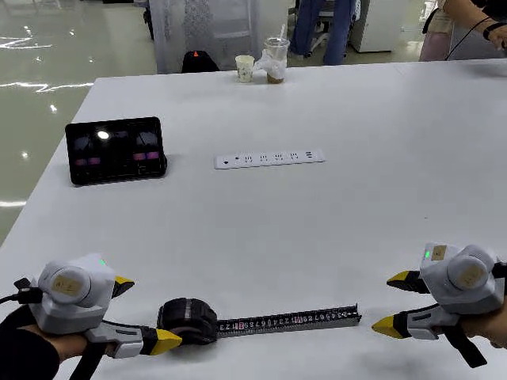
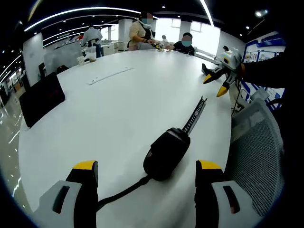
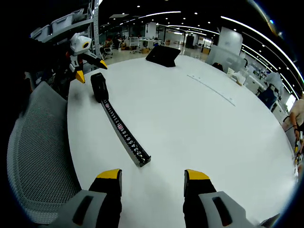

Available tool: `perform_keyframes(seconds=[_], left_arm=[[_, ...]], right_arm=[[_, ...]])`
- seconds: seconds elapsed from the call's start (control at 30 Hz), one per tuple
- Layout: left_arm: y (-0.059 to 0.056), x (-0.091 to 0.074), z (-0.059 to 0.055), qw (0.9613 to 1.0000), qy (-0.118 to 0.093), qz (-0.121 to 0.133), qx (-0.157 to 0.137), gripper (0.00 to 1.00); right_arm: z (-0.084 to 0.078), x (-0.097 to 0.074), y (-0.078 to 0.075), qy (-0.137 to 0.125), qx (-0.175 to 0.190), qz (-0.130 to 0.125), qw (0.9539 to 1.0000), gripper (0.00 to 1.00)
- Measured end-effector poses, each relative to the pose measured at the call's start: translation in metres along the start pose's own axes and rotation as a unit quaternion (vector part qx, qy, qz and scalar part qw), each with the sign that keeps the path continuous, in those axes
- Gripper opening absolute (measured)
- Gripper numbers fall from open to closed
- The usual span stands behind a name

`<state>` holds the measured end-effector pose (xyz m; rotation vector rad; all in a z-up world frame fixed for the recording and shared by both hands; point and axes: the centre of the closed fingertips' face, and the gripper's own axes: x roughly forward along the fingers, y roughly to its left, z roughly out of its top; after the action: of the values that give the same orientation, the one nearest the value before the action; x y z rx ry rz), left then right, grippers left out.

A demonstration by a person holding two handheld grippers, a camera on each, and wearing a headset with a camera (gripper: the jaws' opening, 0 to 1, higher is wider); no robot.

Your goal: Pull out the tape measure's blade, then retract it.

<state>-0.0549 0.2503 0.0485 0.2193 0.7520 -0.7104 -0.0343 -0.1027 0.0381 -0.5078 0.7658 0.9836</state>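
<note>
Black rounded tape measure [image 1: 188,321] just ahead of left gripper [image 1: 145,311], jaws spread; dark numbered blade [image 1: 289,321] extended toward right gripper [image 1: 390,302], likewise spread

Black tape measure [image 1: 188,320] on white table, blade [image 1: 289,321] extended flat — seemingly unheld

The only print I can read is on the tape measure's blade [image 1: 289,321], which carries a row of pale scale numerals along its dark face. Next to the case [image 1: 188,320] they look like 23. My right gripper view shows a run of single digits there [image 3: 124,135], too small to read surely.
</note>
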Motion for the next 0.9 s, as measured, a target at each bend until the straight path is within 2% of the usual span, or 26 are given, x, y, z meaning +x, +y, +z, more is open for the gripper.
perform_keyframes(seconds=[0.13,0.23,0.33,0.4,0.43,0.5,0.67,0.8,0.9], left_arm=[[0.004,-0.007,-0.004,0.9997,-0.009,0.013,-0.017,0.81],[0.005,-0.014,-0.006,0.9981,-0.028,0.025,-0.048,0.82],[0.006,-0.018,-0.012,0.9965,-0.035,0.031,-0.07,0.84],[0.005,-0.021,-0.015,0.9949,-0.046,0.035,-0.082,0.87],[0.005,-0.022,-0.018,0.9946,-0.043,0.038,-0.086,0.89],[0.005,-0.024,-0.024,0.9946,-0.037,0.043,-0.086,0.89],[0.005,-0.029,-0.03,0.9934,-0.045,0.056,-0.089,0.89],[-0.003,-0.033,-0.03,0.9934,-0.052,0.055,-0.086,0.9],[-0.01,-0.033,-0.032,0.9944,-0.053,0.05,-0.076,0.95]], right_arm=[[-0.001,-0.006,0.002,-0.013,0.013,-0.012,0.9998,0.54],[-0.007,-0.008,0.006,-0.016,0.026,-0.017,0.9994,0.59],[-0.014,-0.01,0.01,-0.017,0.036,-0.018,0.999,0.61],[-0.019,-0.011,0.01,-0.02,0.043,-0.024,0.9986,0.63],[-0.02,-0.012,0.01,-0.022,0.045,-0.026,0.9984,0.64],[-0.023,-0.014,0.011,-0.024,0.052,-0.03,0.9979,0.66],[-0.023,-0.021,0.013,-0.035,0.058,-0.038,0.997,0.72],[-0.027,-0.024,0.011,-0.04,0.058,-0.044,0.9965,0.76],[-0.032,-0.026,0.011,-0.046,0.058,-0.049,0.9961,0.79]])
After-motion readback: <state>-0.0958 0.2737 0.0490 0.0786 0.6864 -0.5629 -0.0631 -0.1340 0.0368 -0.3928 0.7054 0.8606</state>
